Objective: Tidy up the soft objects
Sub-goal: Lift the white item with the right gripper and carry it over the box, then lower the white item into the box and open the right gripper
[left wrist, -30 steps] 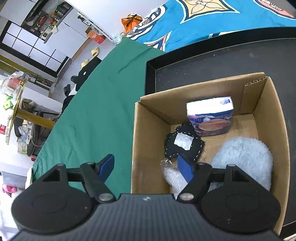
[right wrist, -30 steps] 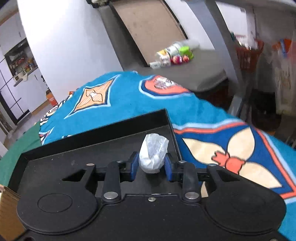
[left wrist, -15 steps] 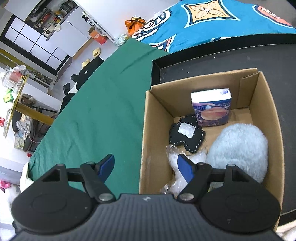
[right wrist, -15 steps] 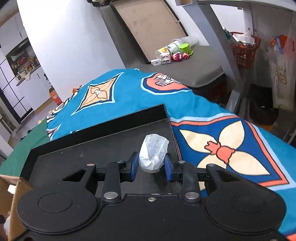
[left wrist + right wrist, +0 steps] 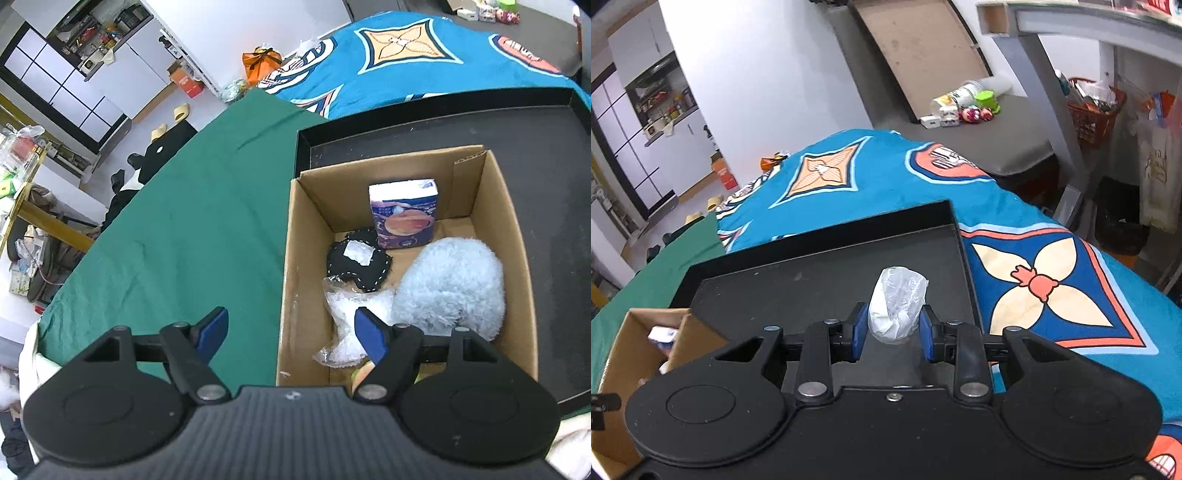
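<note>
Right hand-held gripper [image 5: 893, 338] clamps a white bag [image 5: 897, 308] over the black tray [image 5: 820, 240] — crinkly plastic could slip out short of the box [image 5: 635, 332]. Left hand-held gripper [image 5: 291, 332] gapes empty at the box's near wall — could snag it.

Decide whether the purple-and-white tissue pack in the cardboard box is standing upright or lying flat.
Upright. The tissue pack stands on end against the far wall of the cardboard box, its white top up and printed face showing.
</note>
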